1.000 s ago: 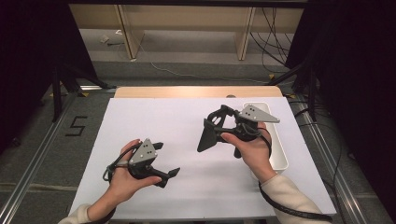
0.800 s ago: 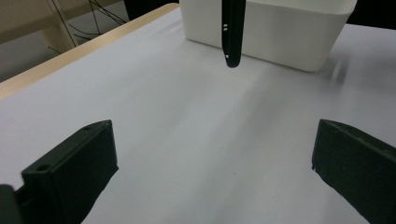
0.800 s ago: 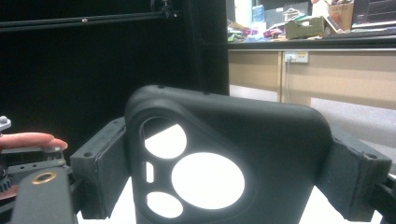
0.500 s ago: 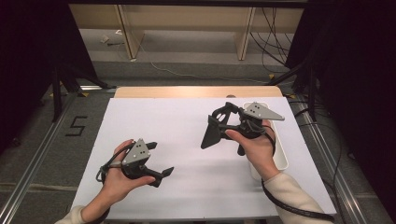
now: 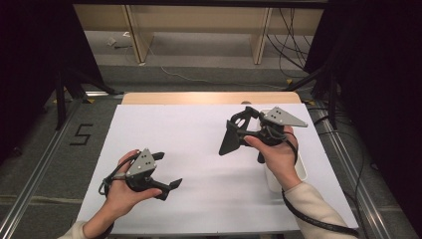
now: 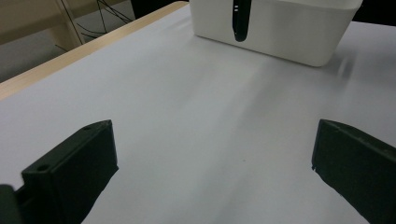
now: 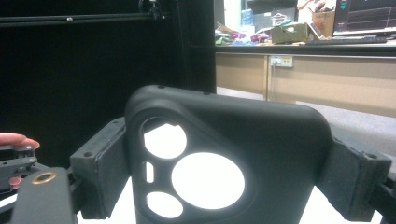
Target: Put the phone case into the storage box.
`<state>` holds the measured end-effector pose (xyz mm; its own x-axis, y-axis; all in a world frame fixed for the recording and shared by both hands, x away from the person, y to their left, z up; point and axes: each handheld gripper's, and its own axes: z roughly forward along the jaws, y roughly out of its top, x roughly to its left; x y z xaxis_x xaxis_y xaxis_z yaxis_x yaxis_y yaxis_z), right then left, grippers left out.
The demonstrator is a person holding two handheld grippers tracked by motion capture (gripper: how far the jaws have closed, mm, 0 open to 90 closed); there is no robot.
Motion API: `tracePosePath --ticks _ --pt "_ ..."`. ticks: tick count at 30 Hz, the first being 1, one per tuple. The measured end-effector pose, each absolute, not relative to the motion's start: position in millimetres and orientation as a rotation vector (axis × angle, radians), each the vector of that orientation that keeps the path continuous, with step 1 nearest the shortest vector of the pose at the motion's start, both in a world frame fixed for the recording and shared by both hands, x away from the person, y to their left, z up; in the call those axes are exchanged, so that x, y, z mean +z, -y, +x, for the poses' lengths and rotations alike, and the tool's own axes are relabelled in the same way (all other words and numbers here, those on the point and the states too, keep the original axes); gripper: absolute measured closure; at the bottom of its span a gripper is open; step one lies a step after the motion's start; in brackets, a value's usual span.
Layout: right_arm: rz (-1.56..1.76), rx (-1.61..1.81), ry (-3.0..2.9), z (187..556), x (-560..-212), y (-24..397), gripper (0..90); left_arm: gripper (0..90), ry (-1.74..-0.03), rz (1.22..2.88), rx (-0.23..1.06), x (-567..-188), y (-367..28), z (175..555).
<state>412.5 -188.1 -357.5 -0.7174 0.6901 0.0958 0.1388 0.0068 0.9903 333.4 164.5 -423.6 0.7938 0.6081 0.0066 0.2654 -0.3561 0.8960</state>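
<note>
A person's two hands each hold a gripper above a white table [image 5: 199, 129]. The right gripper [image 5: 238, 133] is raised over the right part of the table, just left of a white bin [image 5: 301, 172] standing at the table's right edge. Its jaws are clamped on a black phone case [image 5: 230, 139], one pad against each long edge. The case hangs tilted, its long axis running from upper right down to lower left, with its lower end pointing toward the table. In the right gripper view the case [image 7: 224, 158] faces the camera, its round camera cutouts showing bright. The right forearm comes in from the near right, its hand wrapped round the handle. The left gripper [image 5: 166, 172] sits low over the near left of the table, pointing right, jaws wide apart with nothing between them.
</note>
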Motion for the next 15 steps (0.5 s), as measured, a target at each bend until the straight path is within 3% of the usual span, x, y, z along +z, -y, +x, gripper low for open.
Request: tracePosePath --ticks 15 --pt "0.846 1.743 -1.835 413.7 -348.9 198.3 15.5 0.0 -0.654 1.959 0.423 -426.6 -169.6 331.5"
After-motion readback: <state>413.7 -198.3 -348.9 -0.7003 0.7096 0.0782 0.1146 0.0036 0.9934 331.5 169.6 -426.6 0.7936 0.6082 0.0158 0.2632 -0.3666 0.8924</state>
